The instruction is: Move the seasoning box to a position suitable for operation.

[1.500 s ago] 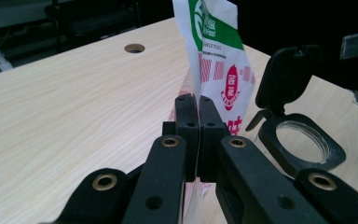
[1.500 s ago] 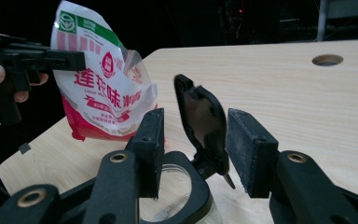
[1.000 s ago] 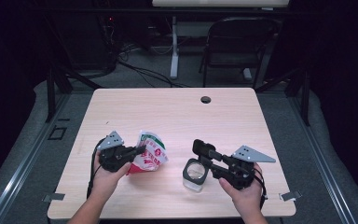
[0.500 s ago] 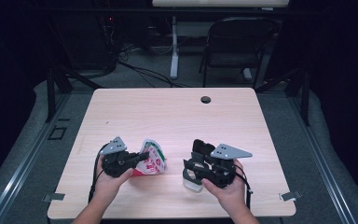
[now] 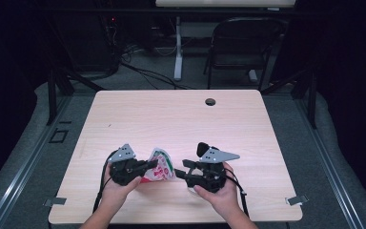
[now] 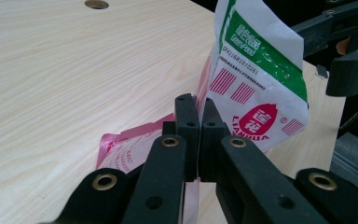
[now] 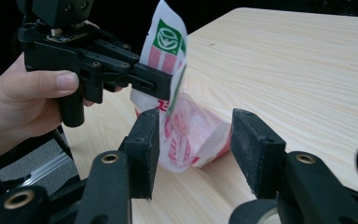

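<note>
The right gripper (image 7: 193, 154) stood with its jaws wide apart and nothing pressed between them, having just been opening as it faced the bag (image 7: 186, 133); to do this step well it should advance level until one loose edge lay squarely between the pads, then close without dragging the bag from the left gripper (image 6: 196, 121), which was clamped tight on the bag's edge. The bag (image 5: 158, 166), a crumpled white plastic pouch printed in red and green, stood on the near part of the table (image 5: 181, 119), between the two grippers
</note>
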